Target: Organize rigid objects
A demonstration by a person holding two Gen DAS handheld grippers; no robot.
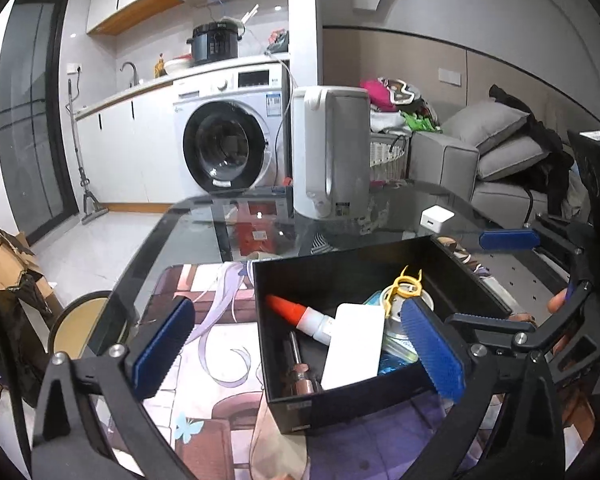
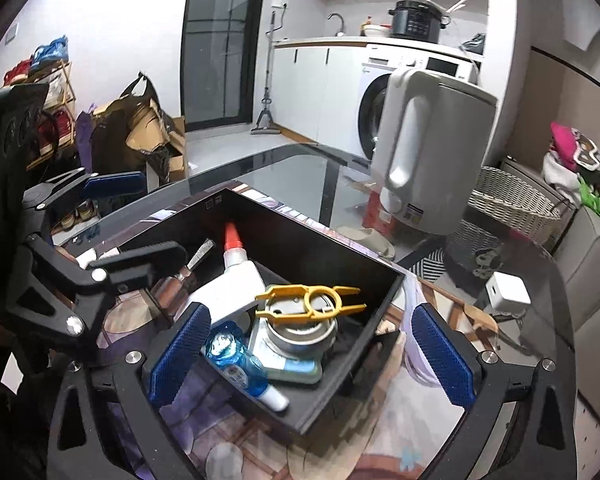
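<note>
Right wrist view: right gripper spread wide, empty, over black box. Left gripper likewise apart, gripping nothing.

White kettle, charger cube on glass table

Left wrist view: we look down from close by the black box, toward the kettle. Right wrist view: close, opposite corner. Shared: box, kettle, washing machine.
</note>
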